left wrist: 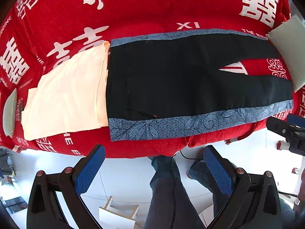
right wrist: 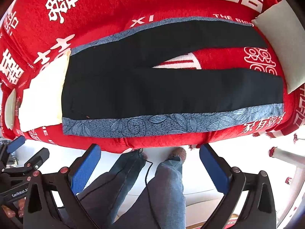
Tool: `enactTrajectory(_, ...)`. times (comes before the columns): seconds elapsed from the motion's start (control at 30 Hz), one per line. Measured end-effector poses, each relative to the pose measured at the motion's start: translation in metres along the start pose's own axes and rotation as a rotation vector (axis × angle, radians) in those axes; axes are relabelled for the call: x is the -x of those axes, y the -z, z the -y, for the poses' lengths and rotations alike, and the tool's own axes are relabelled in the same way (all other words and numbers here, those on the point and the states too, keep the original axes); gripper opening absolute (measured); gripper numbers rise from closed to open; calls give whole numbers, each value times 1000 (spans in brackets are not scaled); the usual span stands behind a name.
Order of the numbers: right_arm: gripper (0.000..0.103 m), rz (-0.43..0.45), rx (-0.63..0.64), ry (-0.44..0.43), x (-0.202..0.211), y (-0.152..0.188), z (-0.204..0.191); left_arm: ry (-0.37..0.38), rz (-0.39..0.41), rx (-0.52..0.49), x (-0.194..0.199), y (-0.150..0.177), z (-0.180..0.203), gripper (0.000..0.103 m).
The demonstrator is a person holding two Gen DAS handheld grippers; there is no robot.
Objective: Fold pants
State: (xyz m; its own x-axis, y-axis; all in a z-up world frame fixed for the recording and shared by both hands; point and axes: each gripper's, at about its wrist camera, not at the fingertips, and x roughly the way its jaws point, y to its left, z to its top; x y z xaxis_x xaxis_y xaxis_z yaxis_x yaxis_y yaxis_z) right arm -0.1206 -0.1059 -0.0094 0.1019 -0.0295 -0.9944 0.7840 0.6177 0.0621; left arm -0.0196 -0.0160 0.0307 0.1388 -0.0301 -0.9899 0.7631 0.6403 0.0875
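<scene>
Both jaws stand wide apart and hold nothing. Left gripper (left wrist: 152, 164) and right gripper (right wrist: 149, 161) hover off the near edge of the bed (left wrist: 144, 13), above white floor (left wrist: 124, 175), clear of all cloth. Blue ribbed pads (left wrist: 89, 168) face inward on each finger.

Pants (left wrist: 171, 80) lie flat and unfolded on the bed, black, with a blue leaf-print stripe (left wrist: 190, 123) along each outer side seam. Waist end points toward image left; legs run toward image right. A narrow wedge of red cover shows between the legs, widening toward the hems. Near stripe runs close to the bed's near edge.

Cream cloth (left wrist: 64, 97), folded flat, lies at the waist end; its edge touches or slightly overlaps the waistband, cannot tell which. Pale cushion (left wrist: 287, 51) sits at the hem end, meeting the far leg's hem. Another pale object (left wrist: 9, 112) at the far left edge of the cover, only partly visible.

Bed cover is red with white characters and lettering.

Person's legs (right wrist: 152, 187) in blue jeans stand between the grippers and the bed. A thin black cable (right wrist: 146, 171) hangs in front of the jeans. In the right wrist view, the left gripper shows at lower left with fingertips of a hand (right wrist: 13, 212) under it.
</scene>
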Motion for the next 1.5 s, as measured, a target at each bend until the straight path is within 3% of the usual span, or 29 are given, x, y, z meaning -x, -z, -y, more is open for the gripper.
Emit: enactTrajectory(1.5, 103, -6, 57, 75, 1, -19, 5, 0, 26, 63, 5, -10, -2, 103)
